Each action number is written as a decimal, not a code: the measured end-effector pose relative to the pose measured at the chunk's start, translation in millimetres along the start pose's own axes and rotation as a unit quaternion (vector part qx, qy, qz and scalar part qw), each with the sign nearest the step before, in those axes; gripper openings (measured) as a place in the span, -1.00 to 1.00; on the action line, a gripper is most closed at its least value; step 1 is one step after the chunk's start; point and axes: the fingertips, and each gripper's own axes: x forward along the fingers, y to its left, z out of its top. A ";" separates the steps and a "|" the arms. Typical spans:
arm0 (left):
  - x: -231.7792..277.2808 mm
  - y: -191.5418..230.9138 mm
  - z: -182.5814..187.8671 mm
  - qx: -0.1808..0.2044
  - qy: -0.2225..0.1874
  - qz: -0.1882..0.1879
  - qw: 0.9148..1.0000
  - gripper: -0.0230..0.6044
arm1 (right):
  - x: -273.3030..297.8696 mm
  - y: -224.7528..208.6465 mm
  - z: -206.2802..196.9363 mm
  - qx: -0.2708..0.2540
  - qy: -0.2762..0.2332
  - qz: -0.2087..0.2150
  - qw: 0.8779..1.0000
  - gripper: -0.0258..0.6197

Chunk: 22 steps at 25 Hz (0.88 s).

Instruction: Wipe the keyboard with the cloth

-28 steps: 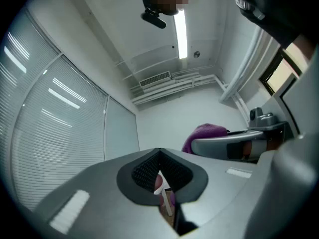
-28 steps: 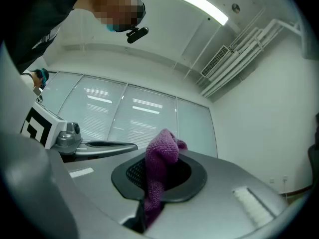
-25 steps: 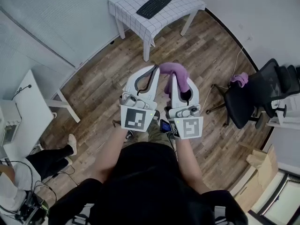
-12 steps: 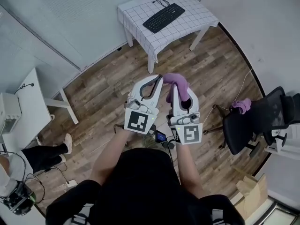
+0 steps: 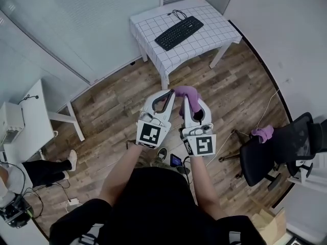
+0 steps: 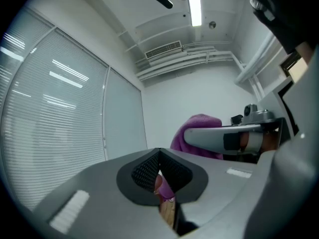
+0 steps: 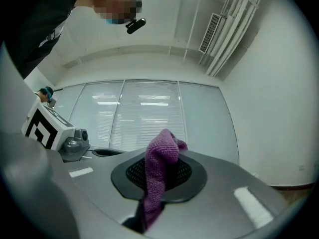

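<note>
Carried closer to the far table (image 5: 214,24) are the left claw (image 5: 170,93), closed, and the right claw (image 5: 185,99), clamped on the cloth (image 5: 189,92). The keyboard (image 5: 179,32) lies on that table.

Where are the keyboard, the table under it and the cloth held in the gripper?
keyboard (image 5: 179,32), head view, middle of its keys.
table (image 5: 212,29), head view, bare checked top right of the keyboard.
cloth (image 7: 155,173), right gripper view, the fold between the jaws.

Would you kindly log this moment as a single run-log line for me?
wipe: not yet begun | right claw: shut on purple cloth | left claw: shut | keyboard: on checked table, untouched
</note>
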 end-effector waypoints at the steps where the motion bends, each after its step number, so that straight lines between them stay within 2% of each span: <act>1: 4.6 1.3 -2.6 -0.001 0.004 0.001 1.000 -0.95 | 3.7 -3.8 -1.4 0.002 0.002 0.002 1.000 -0.78; 9: 44.7 23.5 -23.2 -0.008 0.017 0.012 1.000 -0.95 | 36.4 -32.5 -15.4 -0.003 0.014 0.015 1.000 -0.78; 14: 91.2 36.7 -43.7 -0.022 0.019 0.010 1.000 -0.95 | 67.3 -70.7 -26.9 -0.024 0.032 0.015 0.999 -0.78; 17: 120.8 59.6 -52.5 -0.030 0.023 0.012 0.999 -0.95 | 99.2 -90.3 -28.8 -0.039 0.047 0.022 0.998 -0.78; 22: 166.1 99.0 -73.0 -0.021 0.044 0.023 0.999 -0.95 | 158.8 -130.2 -38.4 -0.050 0.077 0.033 0.995 -0.78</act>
